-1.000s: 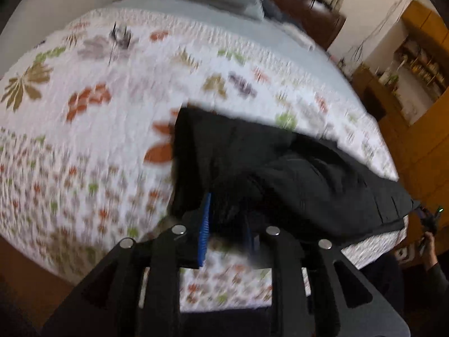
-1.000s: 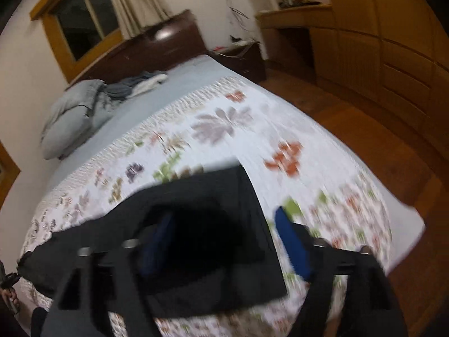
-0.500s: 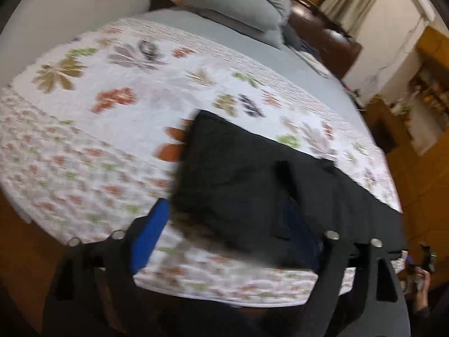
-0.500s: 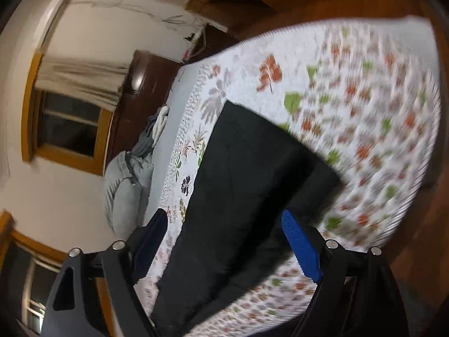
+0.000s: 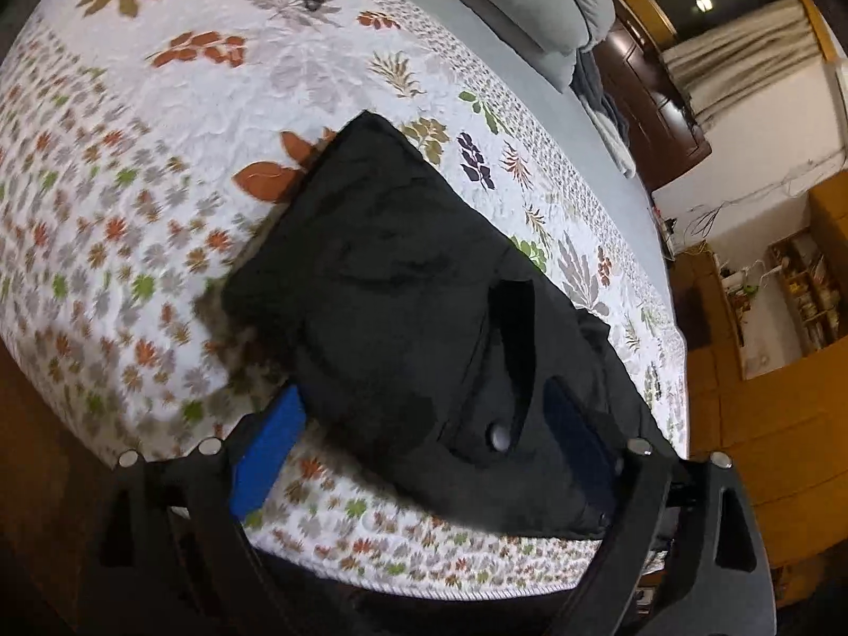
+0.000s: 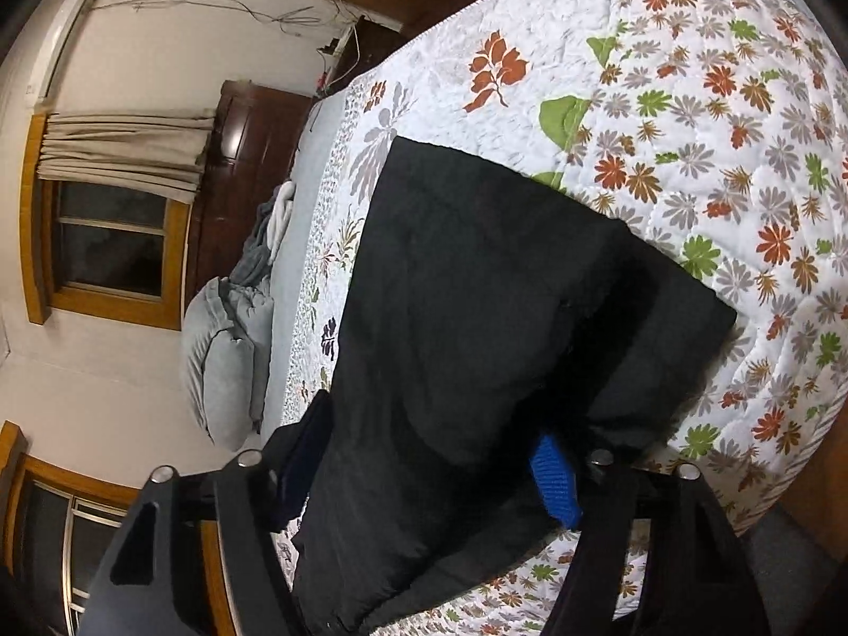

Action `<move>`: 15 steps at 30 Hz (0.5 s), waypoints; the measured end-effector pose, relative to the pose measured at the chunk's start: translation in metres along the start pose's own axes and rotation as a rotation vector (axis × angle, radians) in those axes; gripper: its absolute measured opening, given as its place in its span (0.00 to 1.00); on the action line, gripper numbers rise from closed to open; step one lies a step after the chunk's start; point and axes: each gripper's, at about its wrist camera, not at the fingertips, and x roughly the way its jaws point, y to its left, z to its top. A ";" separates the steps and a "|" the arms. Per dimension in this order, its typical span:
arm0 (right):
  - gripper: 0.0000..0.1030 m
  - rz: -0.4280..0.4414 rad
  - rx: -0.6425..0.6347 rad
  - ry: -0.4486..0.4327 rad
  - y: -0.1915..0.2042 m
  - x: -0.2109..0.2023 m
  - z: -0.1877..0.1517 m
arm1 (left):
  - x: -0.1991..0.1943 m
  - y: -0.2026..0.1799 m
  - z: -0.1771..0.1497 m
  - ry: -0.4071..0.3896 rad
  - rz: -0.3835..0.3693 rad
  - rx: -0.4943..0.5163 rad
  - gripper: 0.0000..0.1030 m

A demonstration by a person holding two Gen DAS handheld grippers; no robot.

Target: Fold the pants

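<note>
Black pants [image 5: 403, 286] lie folded along their length on a floral quilt [image 5: 132, 169], near the bed's foot edge. A metal button and the waistband show in the left wrist view. My left gripper [image 5: 424, 434] is open, its blue pads straddling the waistband end just above the cloth. In the right wrist view the pants [image 6: 477, 286] run away from me as a long strip. My right gripper [image 6: 429, 461] is open, with jaws wide to either side of the strip's near end, and holds nothing.
Grey pillows [image 6: 222, 355] and bundled clothes lie at the head of the bed by a dark wooden headboard [image 6: 238, 159]. A wooden floor and wooden cabinets [image 5: 784, 424] stand beyond the bed's edge. The quilt [image 6: 715, 122] spreads around the pants.
My left gripper has let go of the pants, opened and drawn back over the waistband. My right gripper has rolled sideways and come down over the other end, still open.
</note>
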 end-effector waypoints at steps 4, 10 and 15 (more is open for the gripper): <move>0.07 -0.028 -0.007 -0.007 -0.001 -0.001 0.002 | 0.010 -0.005 0.014 0.007 0.128 0.041 0.09; 0.04 -0.053 -0.074 -0.008 0.009 -0.008 -0.011 | 0.012 0.005 0.029 0.010 0.161 0.034 0.06; 0.04 -0.086 -0.074 -0.007 -0.002 -0.007 -0.019 | 0.020 0.015 0.035 0.019 0.180 0.027 0.06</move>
